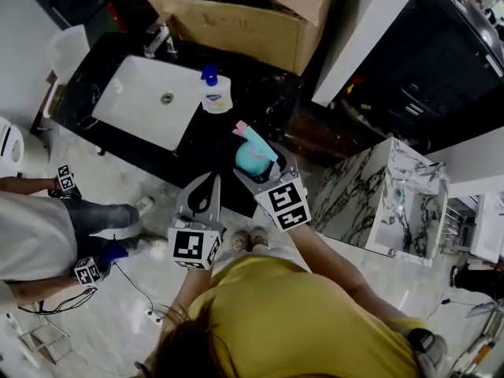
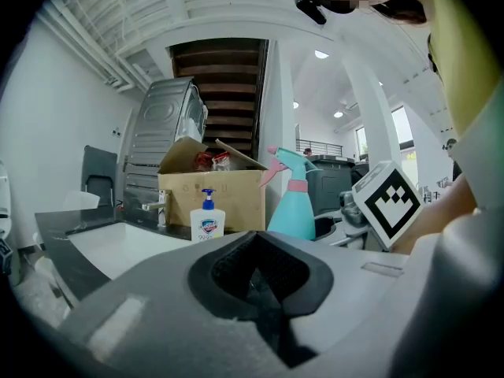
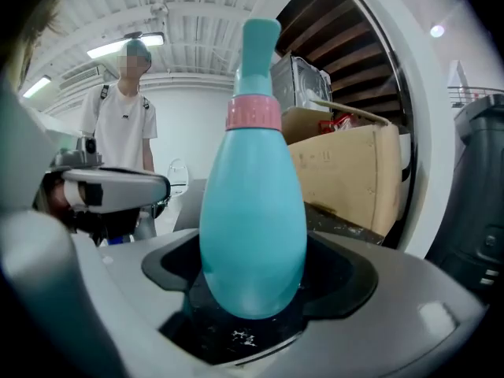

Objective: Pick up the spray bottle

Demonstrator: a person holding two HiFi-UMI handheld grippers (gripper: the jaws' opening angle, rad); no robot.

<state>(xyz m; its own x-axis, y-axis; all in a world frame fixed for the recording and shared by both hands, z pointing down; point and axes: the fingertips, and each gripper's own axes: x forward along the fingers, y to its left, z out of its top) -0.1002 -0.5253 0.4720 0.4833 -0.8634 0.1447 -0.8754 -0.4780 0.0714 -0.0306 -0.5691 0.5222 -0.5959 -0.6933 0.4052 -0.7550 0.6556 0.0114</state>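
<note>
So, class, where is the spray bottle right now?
Centre of the head view, the spray bottle is held in the right gripper's jaws above the counter's front edge, right of the sink.

From here, the sink (image 1: 150, 101) sits in the tabletop (image 1: 264, 93) at the left, with the faucet (image 1: 157, 39) at its far edge. The soap dispenser (image 1: 214, 93) stands just right of the sink, and the cardboard box (image 1: 244, 18) is behind both. Nearer me, the spray bottle (image 1: 250, 157) stands upright between the right gripper (image 1: 262, 166) jaws. The left gripper (image 1: 209, 186) is beside it, to its left.
</note>
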